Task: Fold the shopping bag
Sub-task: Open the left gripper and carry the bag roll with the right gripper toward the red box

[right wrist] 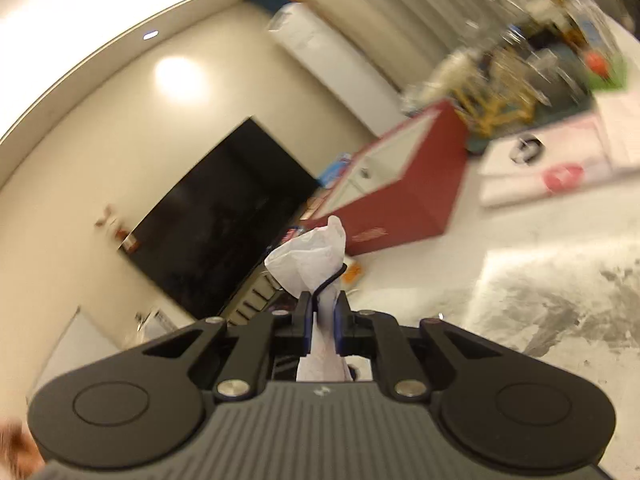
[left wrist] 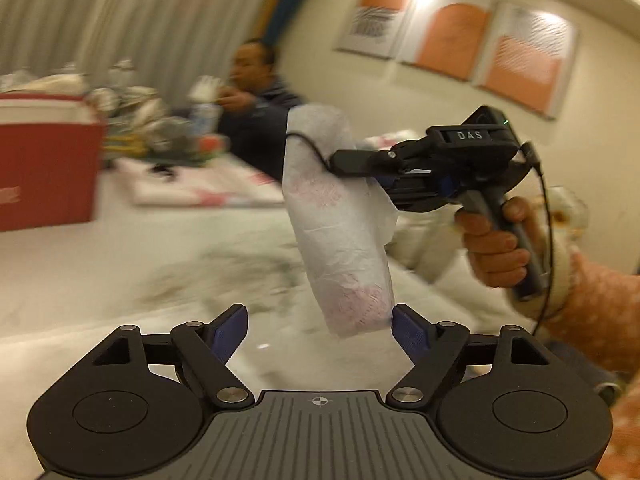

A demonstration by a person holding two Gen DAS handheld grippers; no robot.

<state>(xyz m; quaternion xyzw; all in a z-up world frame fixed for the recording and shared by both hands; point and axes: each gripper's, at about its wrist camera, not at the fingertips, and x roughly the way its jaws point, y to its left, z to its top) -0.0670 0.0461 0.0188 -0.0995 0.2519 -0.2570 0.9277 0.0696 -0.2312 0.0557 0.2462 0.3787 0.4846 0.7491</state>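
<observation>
The shopping bag (left wrist: pixel 336 216) is white thin plastic with faint red print, folded into a long narrow strip that hangs in the air. My right gripper (left wrist: pixel 354 164) is shut on its upper part and holds it up; in the right wrist view the bag (right wrist: pixel 310 258) bunches out past the closed right gripper (right wrist: pixel 322 312). My left gripper (left wrist: pixel 318 326) is open, and the strip's lower end hangs between its blue pads, close to the right pad (left wrist: pixel 408 330). A thin black cable crosses the bag near the right gripper.
A white marbled table (left wrist: pixel 120 272) lies below. A red box (left wrist: pixel 44 160) stands at the left, also in the right wrist view (right wrist: pixel 404 184). Flat folded bags (left wrist: pixel 208 188) and clutter lie behind. A seated person (left wrist: pixel 256 96) is across the table.
</observation>
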